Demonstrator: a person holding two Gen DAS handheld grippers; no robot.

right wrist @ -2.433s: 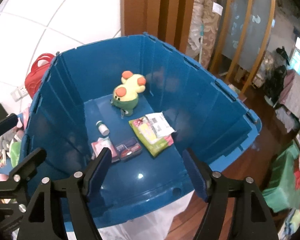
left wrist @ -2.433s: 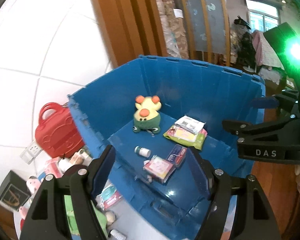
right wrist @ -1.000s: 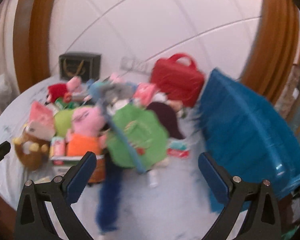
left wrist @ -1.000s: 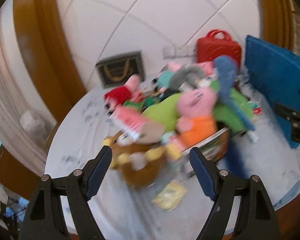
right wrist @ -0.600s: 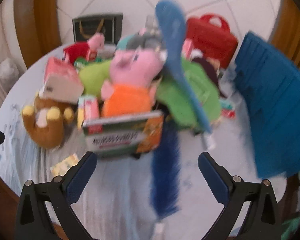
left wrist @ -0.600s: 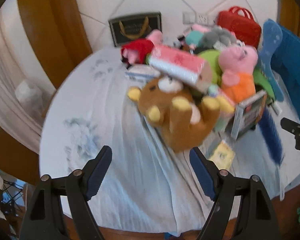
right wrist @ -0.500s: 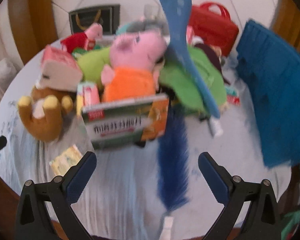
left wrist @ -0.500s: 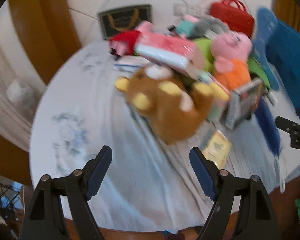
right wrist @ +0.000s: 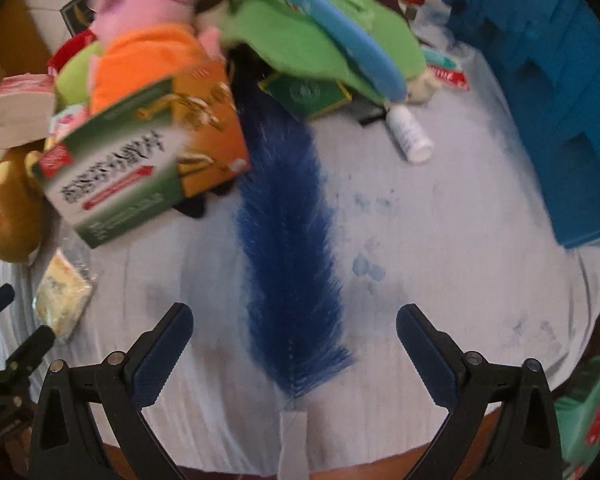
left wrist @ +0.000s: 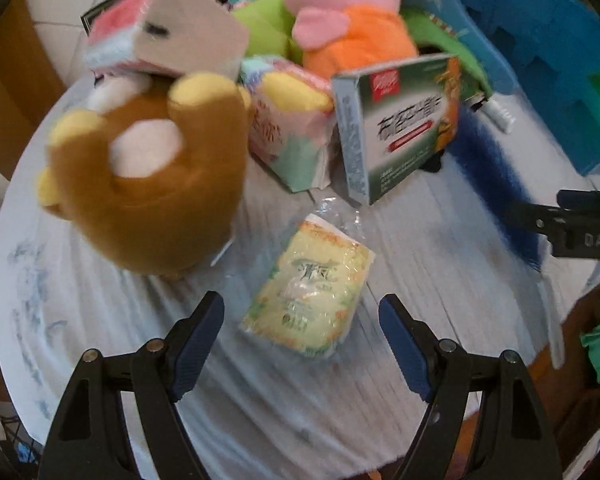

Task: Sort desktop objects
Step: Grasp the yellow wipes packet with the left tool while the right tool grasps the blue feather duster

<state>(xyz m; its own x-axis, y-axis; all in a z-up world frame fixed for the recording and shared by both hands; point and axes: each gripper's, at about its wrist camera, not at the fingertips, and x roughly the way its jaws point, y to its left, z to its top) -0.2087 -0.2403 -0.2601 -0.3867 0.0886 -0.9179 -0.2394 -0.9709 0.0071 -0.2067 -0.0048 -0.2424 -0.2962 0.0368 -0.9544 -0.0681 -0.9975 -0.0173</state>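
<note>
Both tools have dropped, pointing steeply down, left tool (left wrist: 300, 320) over yellow packet (left wrist: 308, 294).

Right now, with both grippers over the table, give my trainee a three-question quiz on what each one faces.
1. True or false: the left gripper is shut on the yellow-green tissue pack.
2. Which thing lies in line between the right gripper's fingers?
A. white bottle
B. blue feather duster
C. green boxed carton
3. Fill in: the brown plush bear lies to the ____ of the tissue pack in the left wrist view.

Key
1. False: the jaws stand open, the pack lies on the tablecloth just ahead of them.
2. B
3. left
</note>
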